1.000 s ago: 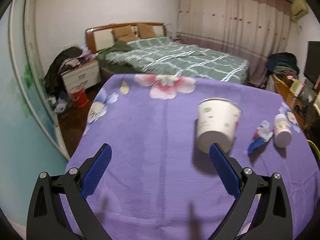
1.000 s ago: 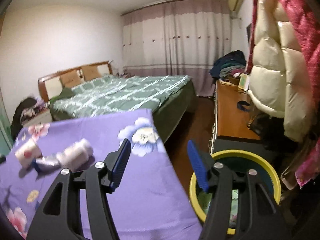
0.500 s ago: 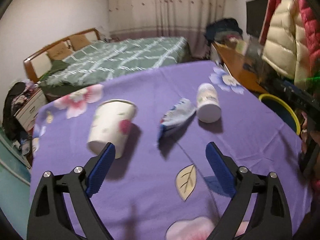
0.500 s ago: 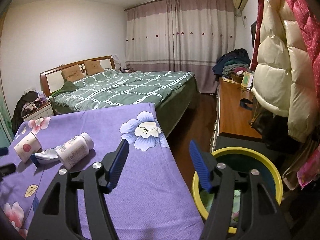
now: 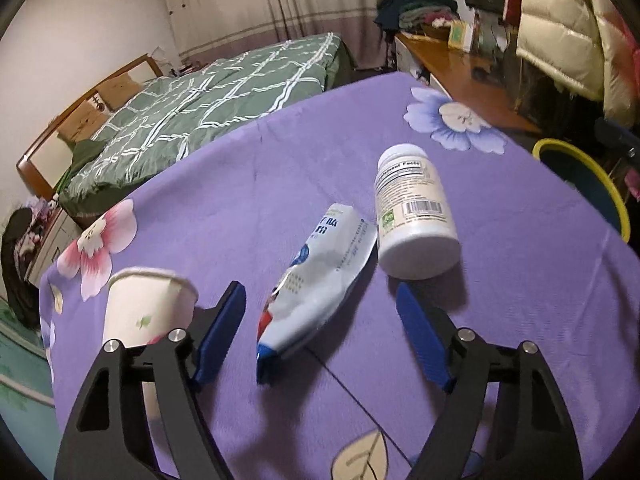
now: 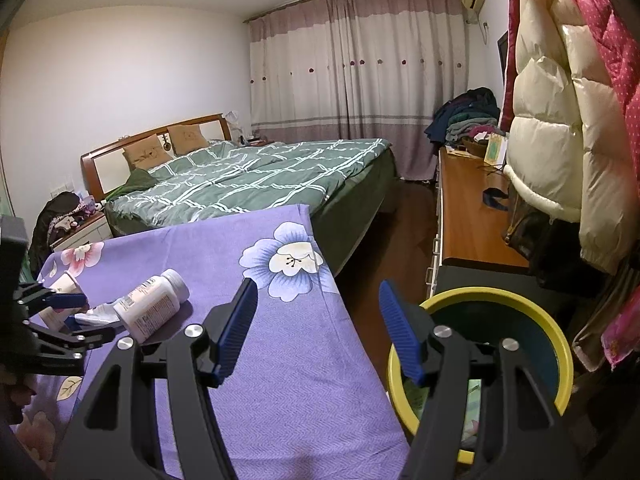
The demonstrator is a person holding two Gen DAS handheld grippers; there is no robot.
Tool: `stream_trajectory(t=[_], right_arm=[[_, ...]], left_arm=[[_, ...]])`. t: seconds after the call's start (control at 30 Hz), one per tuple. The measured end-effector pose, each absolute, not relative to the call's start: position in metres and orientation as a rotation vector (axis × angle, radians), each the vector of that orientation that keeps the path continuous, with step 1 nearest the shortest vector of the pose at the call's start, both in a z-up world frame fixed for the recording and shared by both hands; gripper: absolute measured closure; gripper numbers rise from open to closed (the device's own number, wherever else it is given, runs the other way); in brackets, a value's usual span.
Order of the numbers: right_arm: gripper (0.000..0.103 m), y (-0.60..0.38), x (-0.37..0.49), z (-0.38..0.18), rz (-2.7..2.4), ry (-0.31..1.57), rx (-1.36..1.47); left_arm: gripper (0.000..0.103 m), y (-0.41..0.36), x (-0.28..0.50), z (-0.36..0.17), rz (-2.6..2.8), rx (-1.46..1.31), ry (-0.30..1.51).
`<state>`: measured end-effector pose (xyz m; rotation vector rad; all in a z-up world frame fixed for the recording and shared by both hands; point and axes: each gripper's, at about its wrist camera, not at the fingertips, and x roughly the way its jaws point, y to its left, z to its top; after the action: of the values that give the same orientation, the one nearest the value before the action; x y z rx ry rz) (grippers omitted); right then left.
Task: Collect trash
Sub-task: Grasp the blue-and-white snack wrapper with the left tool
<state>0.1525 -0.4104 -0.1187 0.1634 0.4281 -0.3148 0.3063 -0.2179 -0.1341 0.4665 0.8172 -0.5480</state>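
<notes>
Presently: purple floral tablecloth [image 5: 248,184] | yellow-rimmed bin [image 6: 554,344] beside the table, on the floor | right gripper [image 6: 316,330] unclenched, empty, over table edge and bin | left gripper [image 5: 320,338] closing, pads straddling but clear of crumpled snack wrapper [image 5: 320,280] | pill bottle [image 5: 412,216] on its side, touching wrapper | paper cup [image 5: 144,312] behind left finger.

On the surface [image 5: 520,280] we log three items in a row: a paper cup [image 5: 144,312] on its side at left, a crumpled wrapper [image 5: 320,276] in the middle, and a bottle [image 5: 412,216] lying at right, seemingly touching the wrapper. The bin [image 6: 520,308] stands on the floor beyond the surface's right edge. Behind the surface we note the bed [image 6: 260,180]; a sideboard [image 6: 468,216] runs behind the bin.
</notes>
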Motion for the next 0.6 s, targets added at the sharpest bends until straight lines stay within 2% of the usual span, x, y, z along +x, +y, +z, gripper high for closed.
stream_trajectory(t=[0.2, 0.3, 0.4, 0.6], right_arm=[[0.039, -0.412, 0.152, -0.119, -0.310, 0.424, 0.172], [0.039, -0.411, 0.152, -0.119, -0.310, 0.424, 0.173], [0.039, -0.411, 0.152, -0.119, -0.310, 0.424, 0.173], [0.039, -0.412, 0.152, -0.119, -0.309, 0.425, 0.173]], left_arm=[[0.035, -0.222, 0.322, -0.146, -0.580, 0.487, 0.865], [0.043, -0.220, 0.328, -0.146, -0.608, 0.443, 0.890], [0.056, -0.219, 0.327, -0.146, -0.627, 0.450, 0.888], [0.069, -0.214, 0.314, -0.144, -0.622, 0.470, 0.874]])
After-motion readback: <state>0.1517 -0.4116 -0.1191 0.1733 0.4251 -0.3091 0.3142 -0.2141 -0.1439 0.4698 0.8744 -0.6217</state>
